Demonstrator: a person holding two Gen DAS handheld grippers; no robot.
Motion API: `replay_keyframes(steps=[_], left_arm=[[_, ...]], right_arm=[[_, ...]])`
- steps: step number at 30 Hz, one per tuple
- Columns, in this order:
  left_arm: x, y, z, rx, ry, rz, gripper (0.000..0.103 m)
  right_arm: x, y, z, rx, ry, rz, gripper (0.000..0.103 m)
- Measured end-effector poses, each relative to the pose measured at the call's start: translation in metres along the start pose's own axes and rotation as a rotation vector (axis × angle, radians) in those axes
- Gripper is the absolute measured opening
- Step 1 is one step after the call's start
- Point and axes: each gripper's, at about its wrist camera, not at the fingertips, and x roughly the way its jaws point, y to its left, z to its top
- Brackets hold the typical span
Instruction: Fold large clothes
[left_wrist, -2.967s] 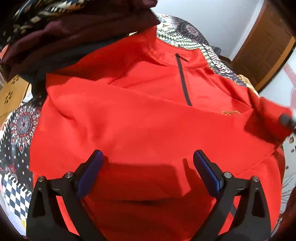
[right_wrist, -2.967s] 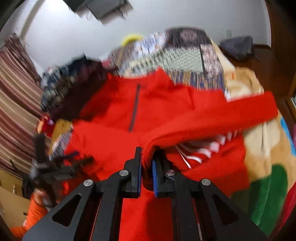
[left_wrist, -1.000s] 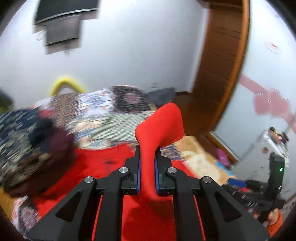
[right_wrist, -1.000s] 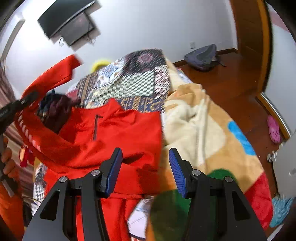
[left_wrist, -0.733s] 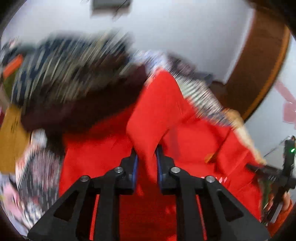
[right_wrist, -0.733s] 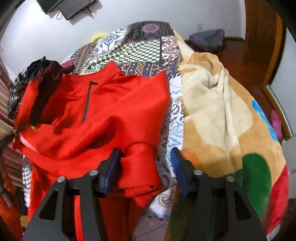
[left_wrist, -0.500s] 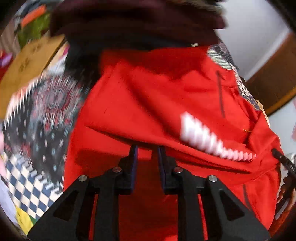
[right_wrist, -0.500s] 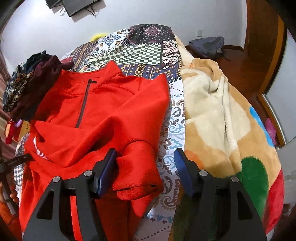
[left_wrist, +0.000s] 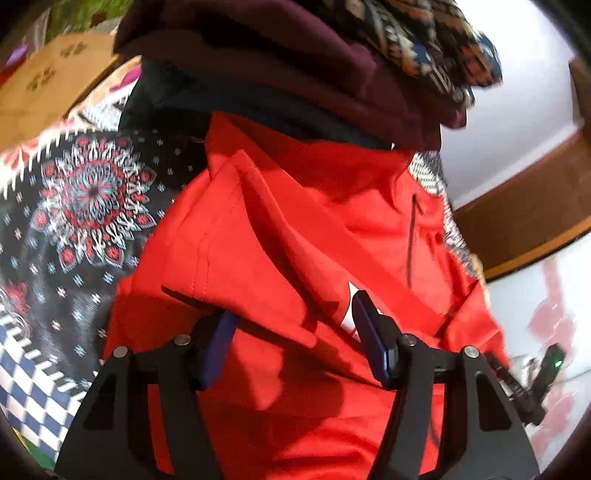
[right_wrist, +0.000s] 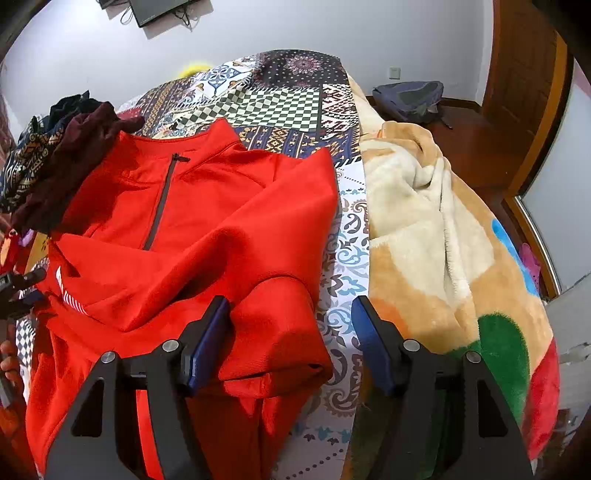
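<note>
A red zip-neck pullover (right_wrist: 192, 229) lies face up on the patterned bedspread (right_wrist: 280, 103), with both sleeves folded across its front. My right gripper (right_wrist: 290, 332) is open and empty, just above the cuff of the folded right sleeve (right_wrist: 277, 332). My left gripper (left_wrist: 291, 332) is open and empty, low over the folded left sleeve (left_wrist: 258, 258) of the pullover (left_wrist: 332, 229); a white stripe mark shows beside its right finger. The left gripper also shows at the left edge of the right wrist view (right_wrist: 18, 291).
A pile of dark maroon and patterned clothes (left_wrist: 295, 66) sits at the pullover's left shoulder, also in the right wrist view (right_wrist: 55, 158). A fluffy beige blanket (right_wrist: 443, 240) covers the bed's right side. A grey backpack (right_wrist: 410, 96) lies on the floor beyond.
My left gripper brought the left sleeve down across the pullover's front and opened, letting it go. My right gripper, open after dropping the right sleeve, has stayed low over that cuff.
</note>
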Motion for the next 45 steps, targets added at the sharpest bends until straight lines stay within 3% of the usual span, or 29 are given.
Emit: replay_keyframes(steps=[4,7,9,11,16,21,25,29,33,36,39,41,45], left_arm=[[0.012,0.016,-0.004,-0.033,0.024,0.024,0.059],[0.016,0.017,-0.010,-0.004,0.007,0.092,0.035],[0.015,0.014,-0.014,0.035,-0.021,0.131,0.027],[0.015,0.013,-0.016,0.052,-0.031,0.138,0.012],[0.012,0.005,-0.012,0.085,-0.053,0.140,0.002],[-0.024,-0.015,-0.005,0.147,-0.159,0.117,0.002],[-0.053,-0.016,-0.001,0.181,-0.237,0.141,0.002],[-0.049,0.002,-0.006,0.168,-0.195,0.179,0.002],[-0.023,0.028,-0.023,0.143,-0.068,0.214,0.003],[-0.013,0.041,-0.036,0.155,-0.004,0.224,0.008],[-0.020,0.045,-0.040,0.154,-0.009,0.240,0.020],[-0.025,0.047,-0.042,0.144,-0.027,0.285,0.046],[-0.036,0.045,-0.046,0.154,-0.044,0.332,0.051]], right_arm=[[-0.008,0.009,0.008,-0.049,-0.021,-0.052,0.065],[-0.018,0.024,0.015,-0.131,-0.052,-0.095,0.065],[-0.018,0.036,0.019,-0.195,-0.041,-0.096,0.065],[-0.012,0.053,0.023,-0.282,-0.012,-0.095,0.065],[0.022,0.085,0.024,-0.521,0.080,-0.206,0.065],[0.047,0.094,0.032,-0.635,0.186,-0.227,0.065],[0.054,0.084,0.054,-0.556,0.176,-0.264,0.065],[0.064,0.054,0.074,-0.347,0.180,-0.278,0.065],[0.055,0.046,0.068,-0.287,0.199,-0.210,0.065],[0.039,0.049,0.059,-0.305,0.174,-0.176,0.065],[0.026,0.051,0.047,-0.329,0.162,-0.168,0.065],[0.019,0.046,0.036,-0.330,0.157,-0.177,0.065],[0.008,0.031,0.023,-0.271,0.147,-0.133,0.066]])
